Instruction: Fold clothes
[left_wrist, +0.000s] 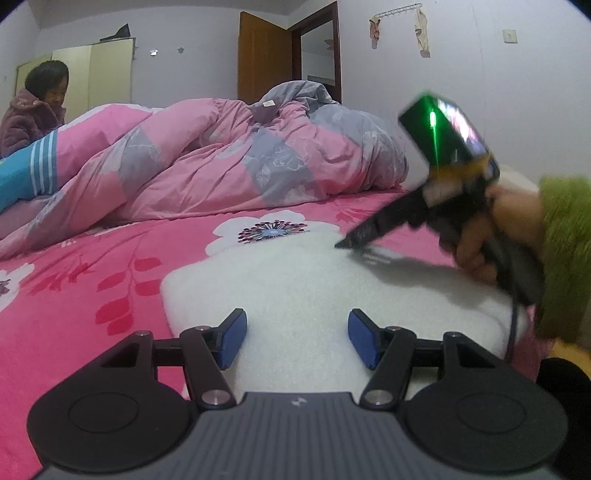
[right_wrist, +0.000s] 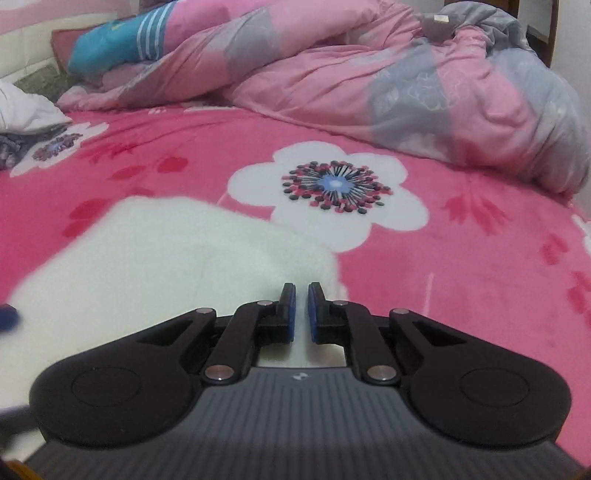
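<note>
White fleece garment (left_wrist: 314, 280) lies on the pink bedspread (right_wrist: 443, 258)

Soft, even indoor light; fisheye bending and dark corners; motion blur smears the right gripper (left_wrist: 354, 242), which casts a faint shadow.

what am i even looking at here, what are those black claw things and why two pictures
The claws are hand-held grippers, one in each of a person's hands, each carrying a camera that looks along its fingers. In the left gripper's view its blue fingers stand wide open over a white fluffy garment on a pink flowered blanket. The right gripper, held by a hand, touches that garment. In its own view the right gripper is nearly closed, seemingly pinching the garment's edge. A rumpled quilt lies behind.
</note>
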